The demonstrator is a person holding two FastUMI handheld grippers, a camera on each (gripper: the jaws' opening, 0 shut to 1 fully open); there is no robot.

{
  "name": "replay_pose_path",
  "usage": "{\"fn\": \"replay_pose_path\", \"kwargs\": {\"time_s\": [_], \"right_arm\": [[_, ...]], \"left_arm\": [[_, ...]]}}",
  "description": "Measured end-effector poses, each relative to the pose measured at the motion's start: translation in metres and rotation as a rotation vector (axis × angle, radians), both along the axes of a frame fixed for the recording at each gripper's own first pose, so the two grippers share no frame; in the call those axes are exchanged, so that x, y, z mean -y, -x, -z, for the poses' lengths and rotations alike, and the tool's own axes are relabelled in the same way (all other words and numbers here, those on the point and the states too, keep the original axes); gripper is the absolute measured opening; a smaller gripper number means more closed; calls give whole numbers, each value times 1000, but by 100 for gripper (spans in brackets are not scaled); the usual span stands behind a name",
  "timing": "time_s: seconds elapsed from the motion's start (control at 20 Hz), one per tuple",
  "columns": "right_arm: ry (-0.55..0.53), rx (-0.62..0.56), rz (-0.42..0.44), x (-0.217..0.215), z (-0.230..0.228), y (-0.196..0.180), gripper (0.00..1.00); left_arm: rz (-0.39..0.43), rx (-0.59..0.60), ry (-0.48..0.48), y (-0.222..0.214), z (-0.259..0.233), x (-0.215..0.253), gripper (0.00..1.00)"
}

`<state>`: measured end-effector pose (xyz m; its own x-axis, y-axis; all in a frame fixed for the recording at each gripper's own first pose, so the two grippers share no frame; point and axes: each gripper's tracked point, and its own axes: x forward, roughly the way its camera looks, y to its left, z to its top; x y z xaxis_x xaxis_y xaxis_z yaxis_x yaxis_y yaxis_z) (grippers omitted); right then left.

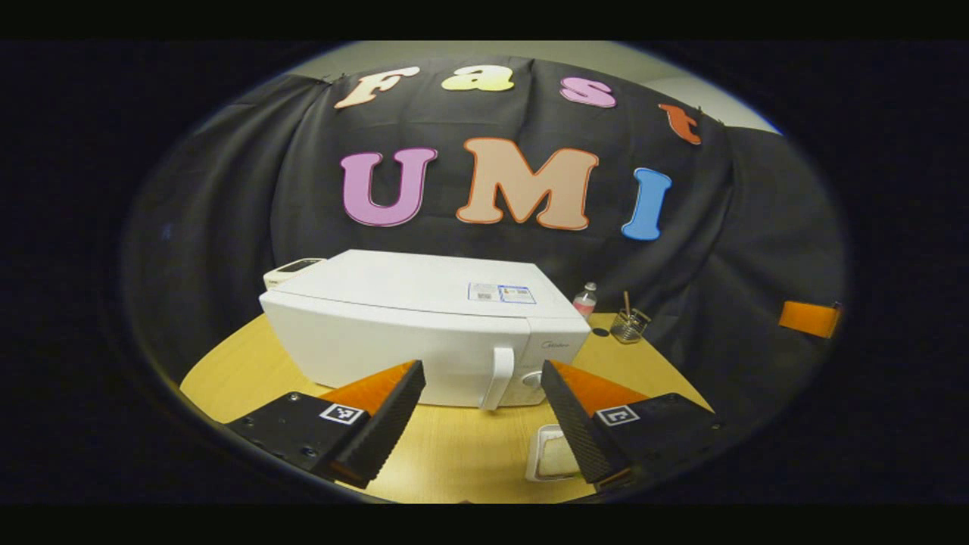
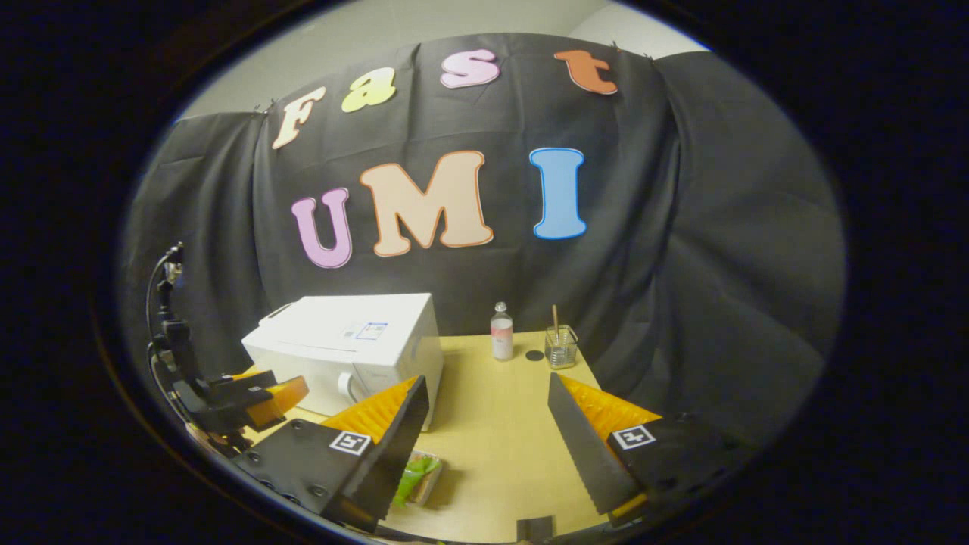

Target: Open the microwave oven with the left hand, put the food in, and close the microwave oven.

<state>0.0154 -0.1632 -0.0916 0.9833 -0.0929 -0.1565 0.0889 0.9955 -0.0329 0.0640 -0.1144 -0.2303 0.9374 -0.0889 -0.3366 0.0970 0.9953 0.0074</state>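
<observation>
White microwave oven (image 1: 424, 325) on a yellow wooden table (image 1: 469, 454), door shut, handle (image 1: 498, 377) facing forward. Behind it to the right: small bottle (image 2: 500, 331), dark round lid (image 2: 534, 355), glass jar (image 2: 561, 347) holding a thin stick. Near the front edge, shallow tray of food (image 2: 416, 477), green pieces inside, partly hidden behind a finger. Left gripper (image 1: 482, 412) before the handle, jaws spread wide, empty. Right gripper (image 2: 484, 435) above bare tabletop, jaws likewise apart, empty.

The left gripper view faces the microwave oven (image 1: 424, 325) door closely from above the table (image 1: 462, 446); the right gripper view shares both from farther right.
</observation>
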Motion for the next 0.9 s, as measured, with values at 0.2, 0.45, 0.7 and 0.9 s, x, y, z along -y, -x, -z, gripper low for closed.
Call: {"fn": "replay_pose_path", "kwargs": {"time_s": [0.2, 0.45, 0.7, 0.9], "right_arm": [[-10, 9, 16, 14, 2, -2, 99], [-33, -13, 50, 31, 13, -1, 99], [-21, -43, 74, 41, 22, 1, 92], [-34, -48, 73, 39, 26, 3, 92]], "left_arm": [[7, -75, -8, -18, 35, 3, 95], [0, -174, 28, -37, 71, 10, 96], [-9, -220, 18, -59, 89, 10, 92], [0, -227, 21, -65, 92, 12, 81]]}}
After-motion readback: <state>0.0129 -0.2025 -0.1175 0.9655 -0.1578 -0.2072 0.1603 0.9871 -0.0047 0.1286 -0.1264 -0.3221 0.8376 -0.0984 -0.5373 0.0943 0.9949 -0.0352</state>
